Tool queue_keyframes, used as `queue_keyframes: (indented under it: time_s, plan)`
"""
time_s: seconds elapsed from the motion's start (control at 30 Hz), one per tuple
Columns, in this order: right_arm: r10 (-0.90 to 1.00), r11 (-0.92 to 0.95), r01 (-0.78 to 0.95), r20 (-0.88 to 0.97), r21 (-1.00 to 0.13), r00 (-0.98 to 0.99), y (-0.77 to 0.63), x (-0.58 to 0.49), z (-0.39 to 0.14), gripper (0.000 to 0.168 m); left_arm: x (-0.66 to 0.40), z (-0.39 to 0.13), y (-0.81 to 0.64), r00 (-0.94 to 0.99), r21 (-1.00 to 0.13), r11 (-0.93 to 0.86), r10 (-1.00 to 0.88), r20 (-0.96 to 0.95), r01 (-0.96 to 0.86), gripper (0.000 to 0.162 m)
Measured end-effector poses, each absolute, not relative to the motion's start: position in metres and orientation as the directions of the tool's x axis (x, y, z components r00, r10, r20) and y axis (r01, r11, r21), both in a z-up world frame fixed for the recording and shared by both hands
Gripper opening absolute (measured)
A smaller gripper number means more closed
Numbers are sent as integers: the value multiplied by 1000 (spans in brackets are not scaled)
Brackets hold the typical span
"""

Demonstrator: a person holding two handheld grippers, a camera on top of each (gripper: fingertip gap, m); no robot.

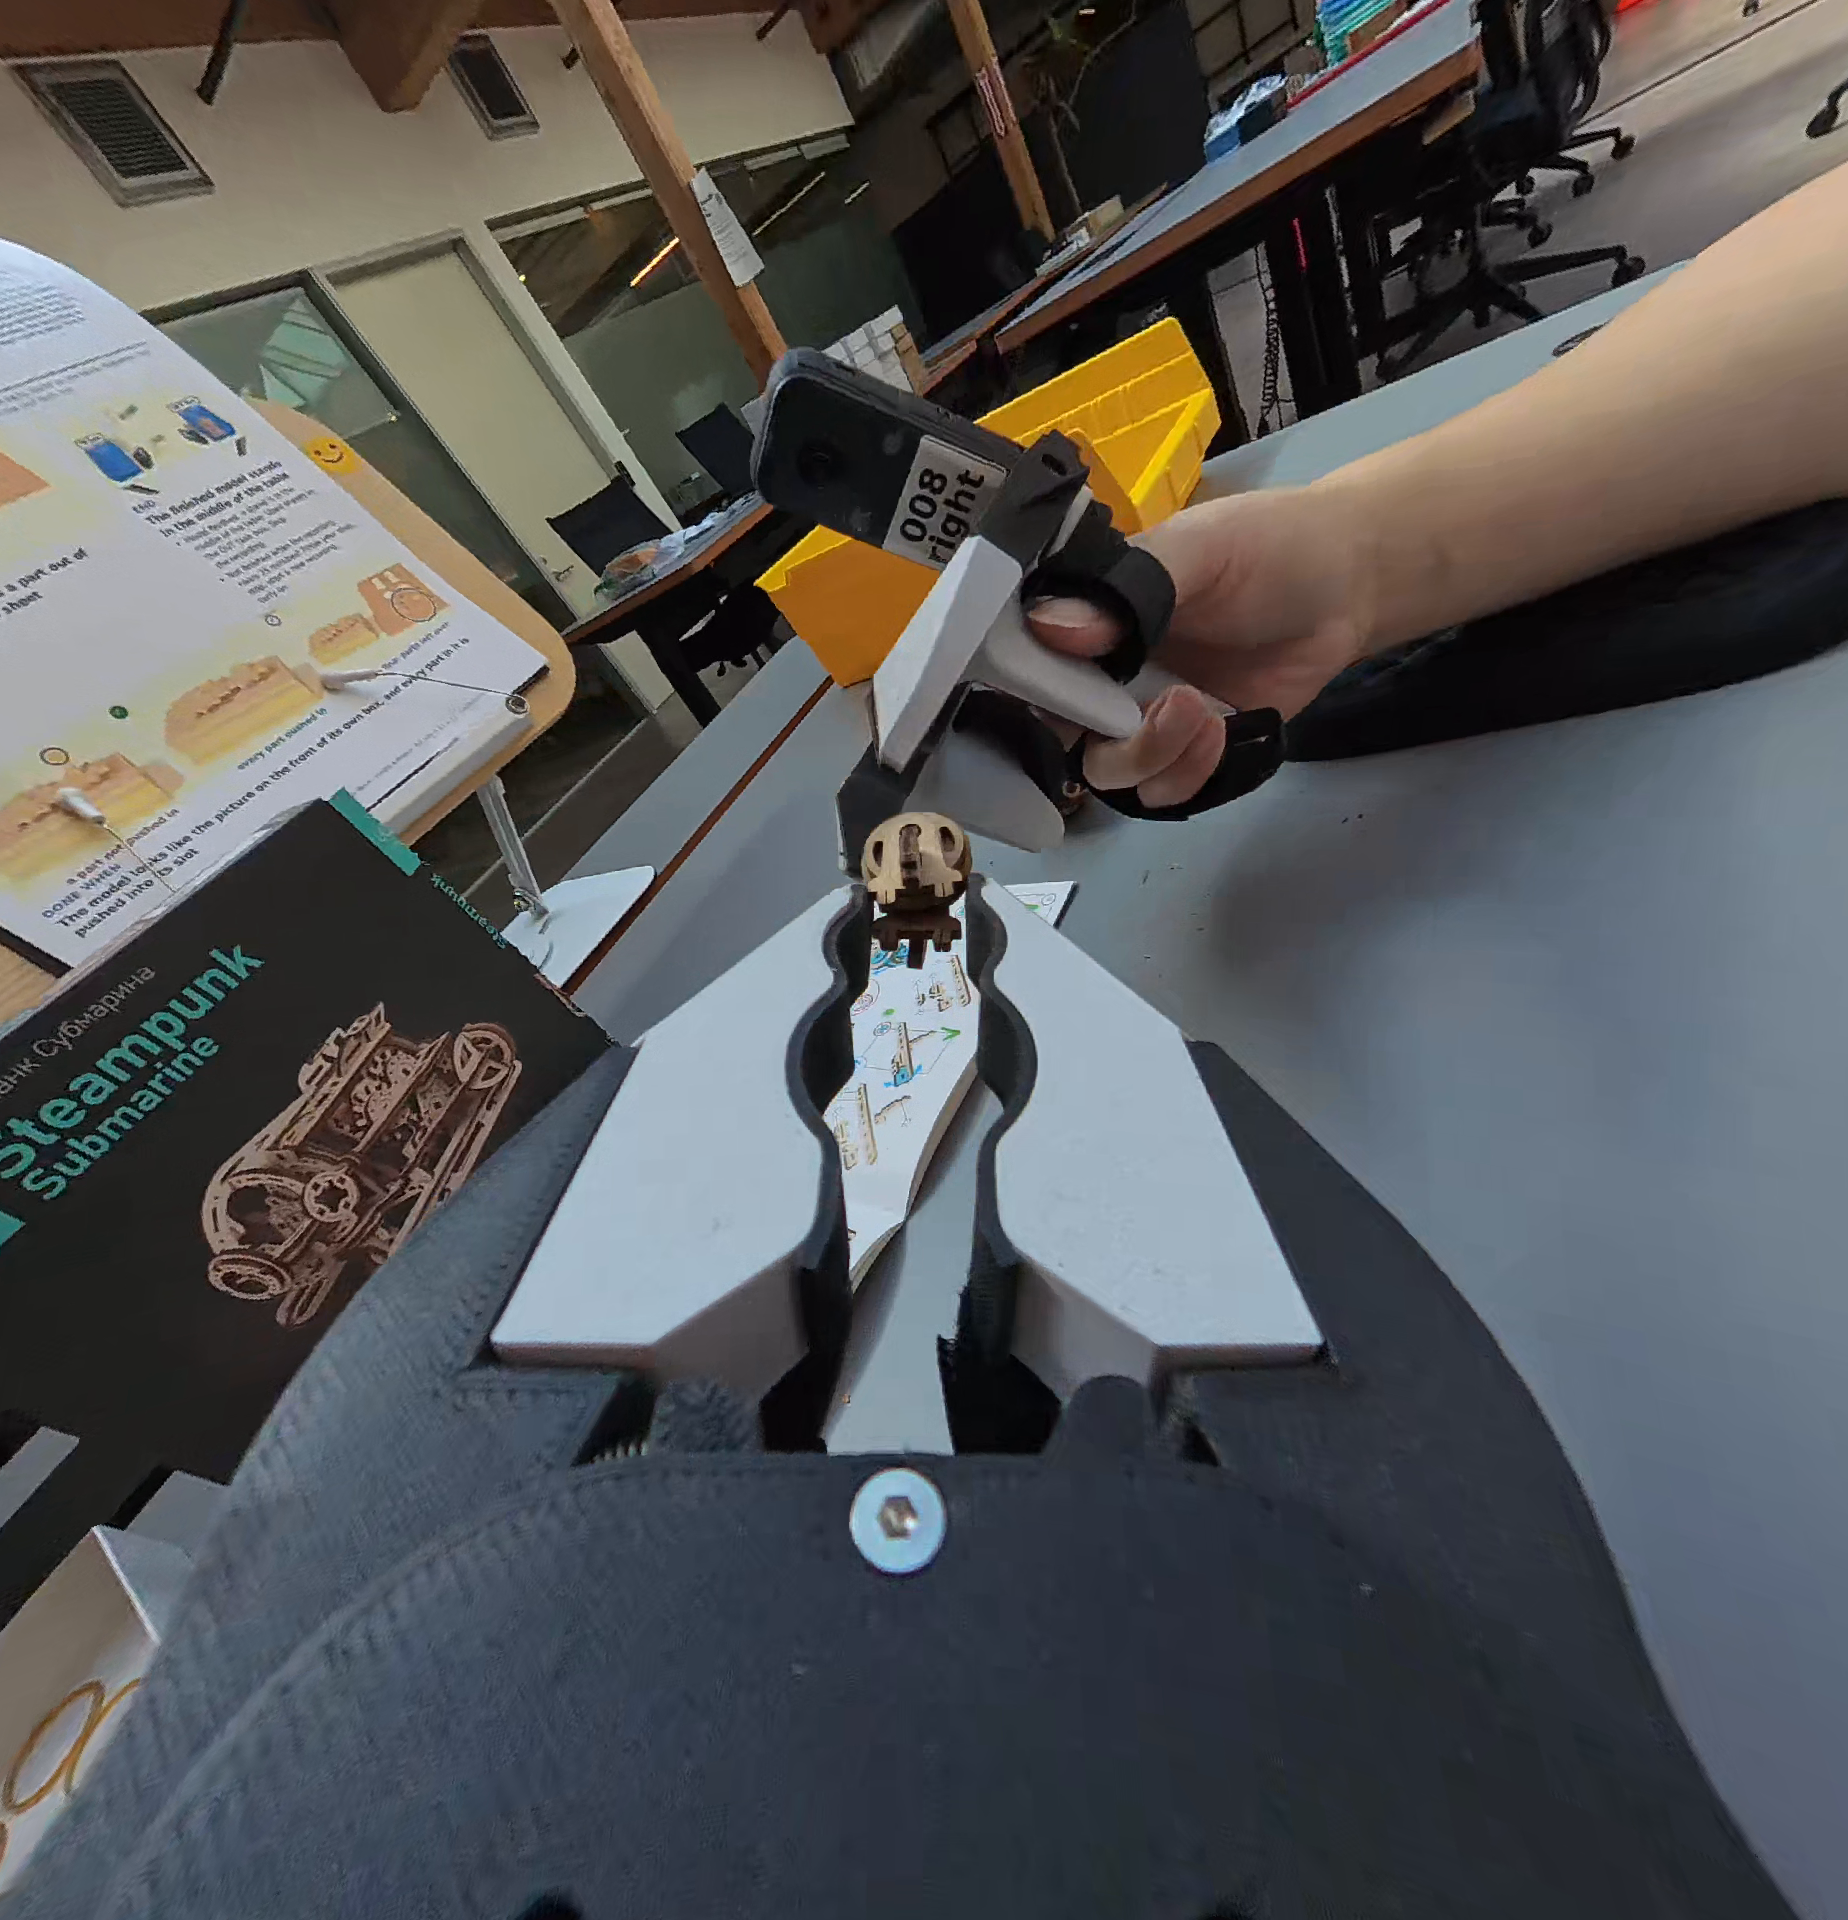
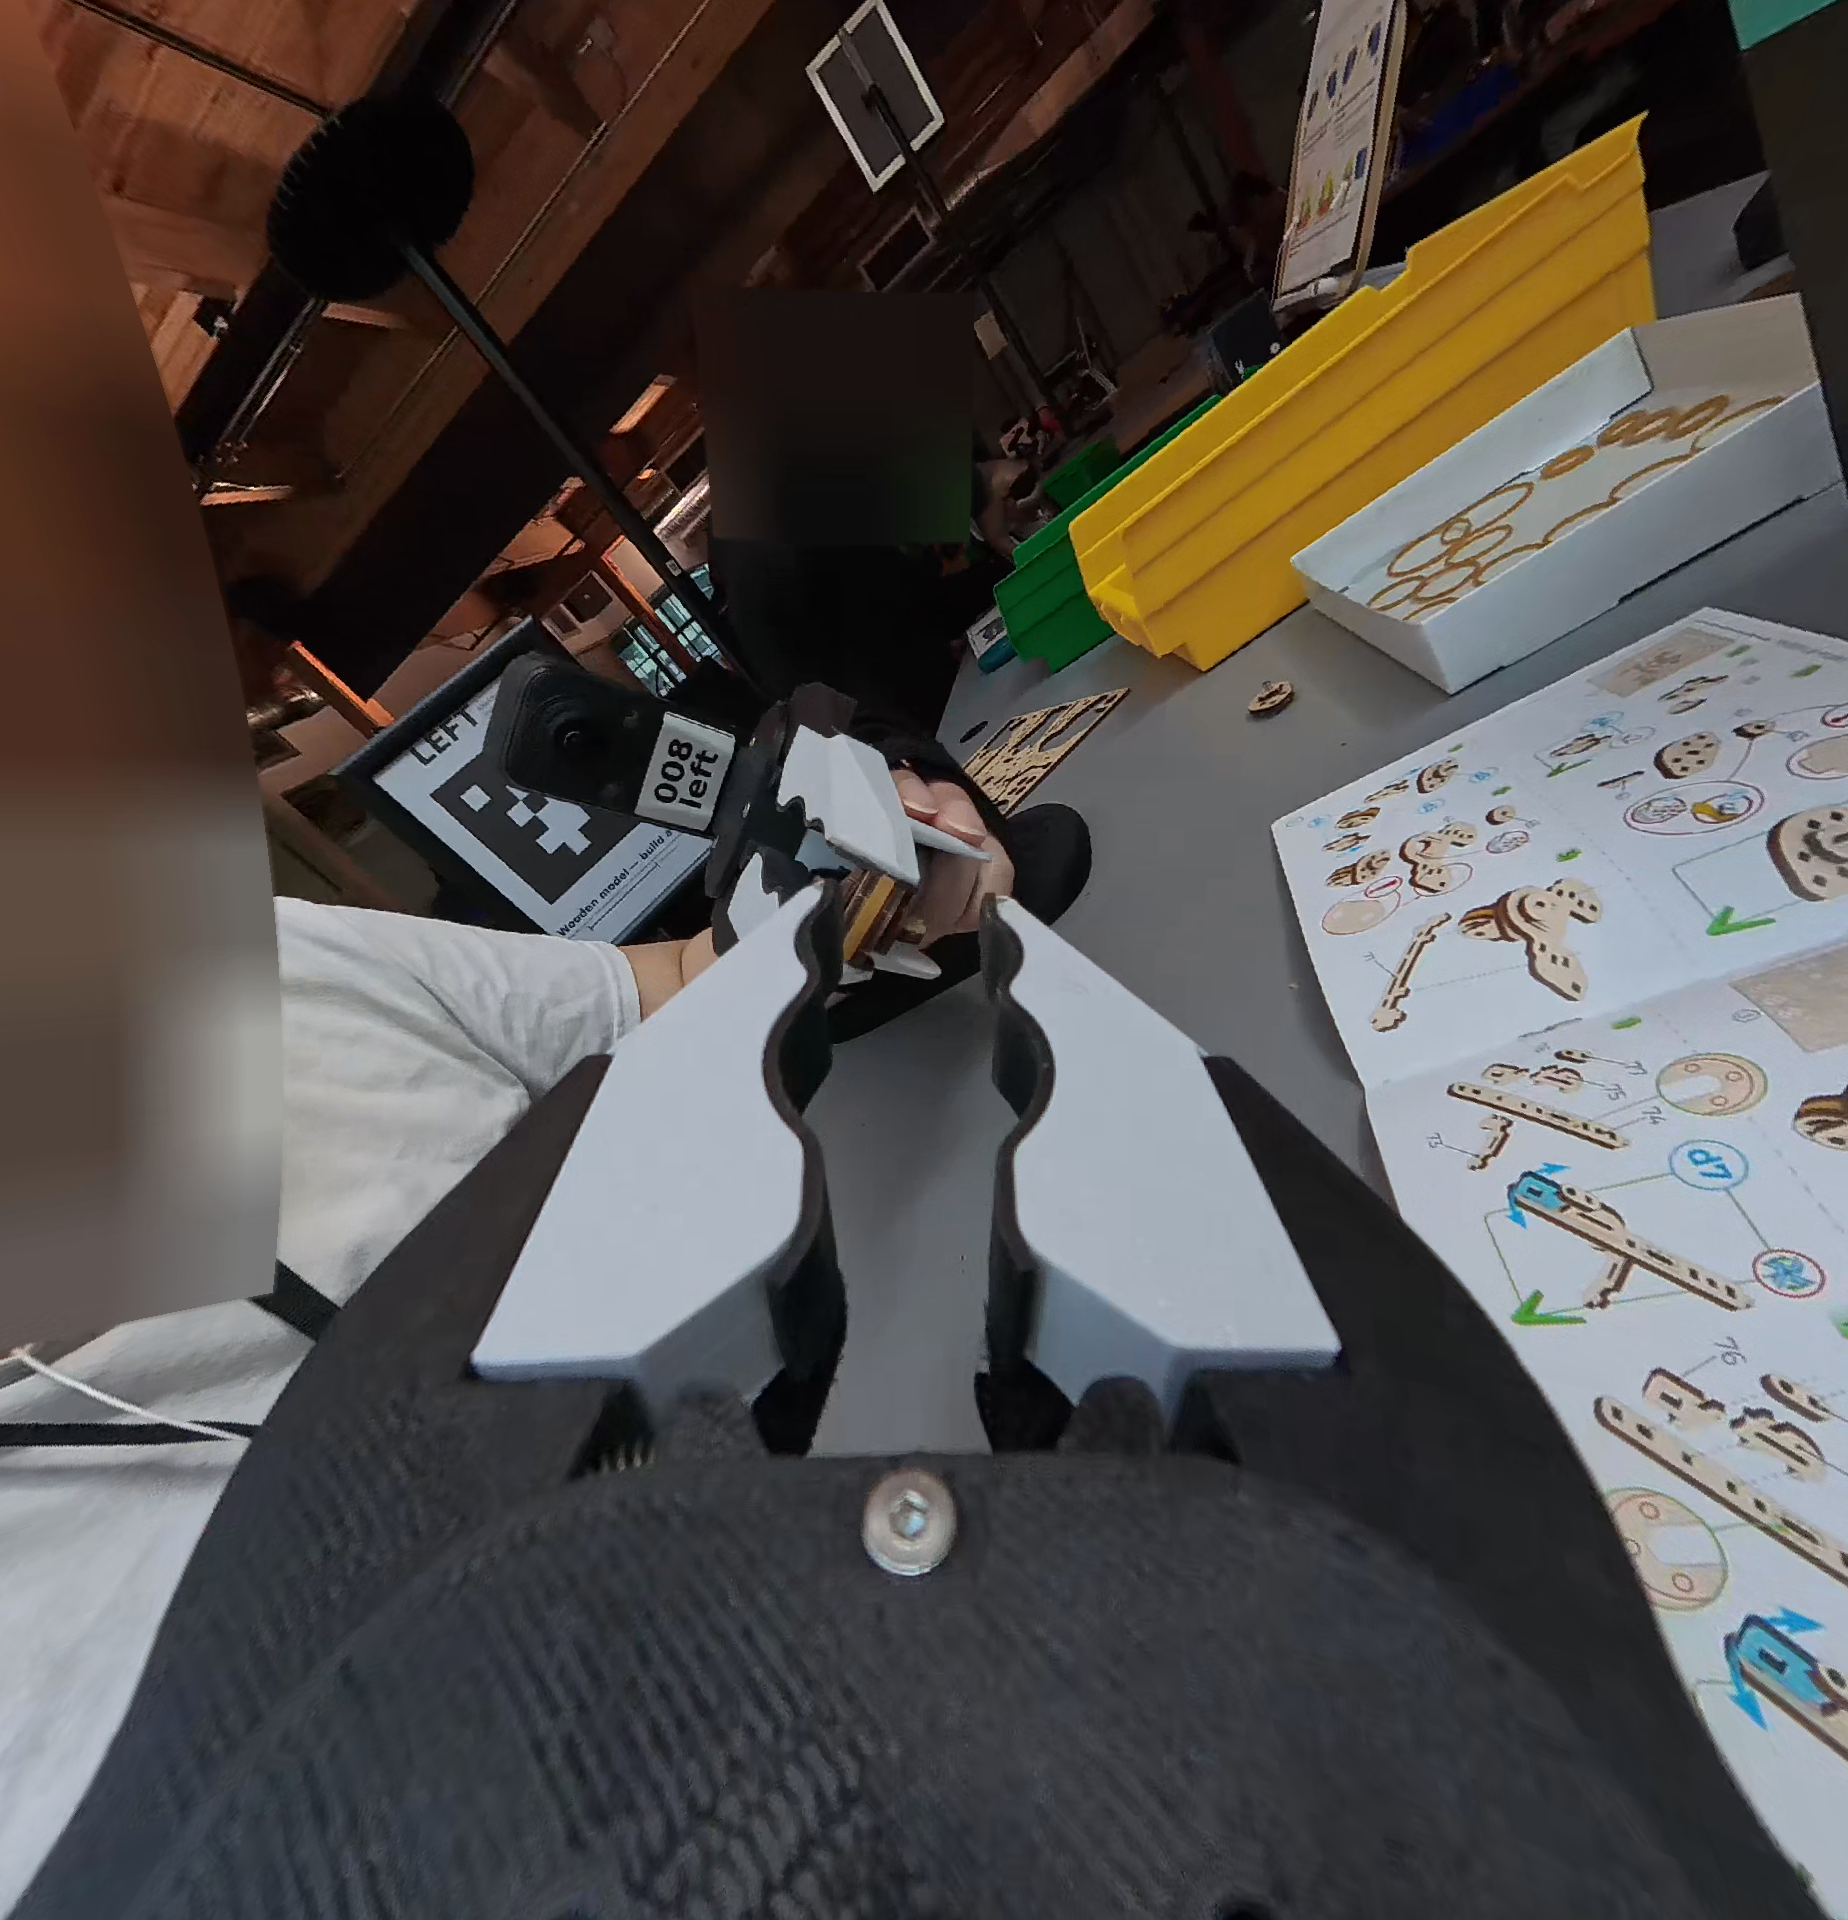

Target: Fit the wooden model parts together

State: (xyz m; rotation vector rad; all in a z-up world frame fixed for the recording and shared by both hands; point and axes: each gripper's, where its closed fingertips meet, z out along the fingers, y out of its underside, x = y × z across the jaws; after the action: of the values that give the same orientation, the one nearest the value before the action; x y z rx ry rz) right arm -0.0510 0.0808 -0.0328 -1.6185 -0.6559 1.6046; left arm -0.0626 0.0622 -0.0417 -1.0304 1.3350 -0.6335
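Left gripper (image 1: pixel 915 914) clamped on wooden model (image 1: pixel 915 868), right gripper (image 2: pixel 904 914) parted narrowly and empty, instruction sheet (image 2: pixel 1626 1039) on worktop (image 2: pixel 1159 862), yellow bin (image 2: pixel 1367 436) at far edge.

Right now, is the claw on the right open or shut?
Open. In its own view the right claw shows a clear gap between its fingers, with bare grey table between them and nothing held.

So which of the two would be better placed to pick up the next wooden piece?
Probably the right hand-held gripper: its jaws stand open and empty, near the loose wooden disc and white tray. The left hand-held gripper already pinches the small wooden assembly.
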Motion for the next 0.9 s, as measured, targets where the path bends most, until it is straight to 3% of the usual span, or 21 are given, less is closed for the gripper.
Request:
queue_keyframes:
  time_s: [0.53, 0.9]
  plan:
    - [750, -659, -8, -658, -752, 69, 68, -64, -57, 29, -64, -59, 67, 159, -667, 665, -658, -736, -335, 15]
    - [734, -679, 13, -677, -734, 48, 64, -67, -61, 22, -60, -64, 60, 123, -629, 697, -631, -766, -344, 15]
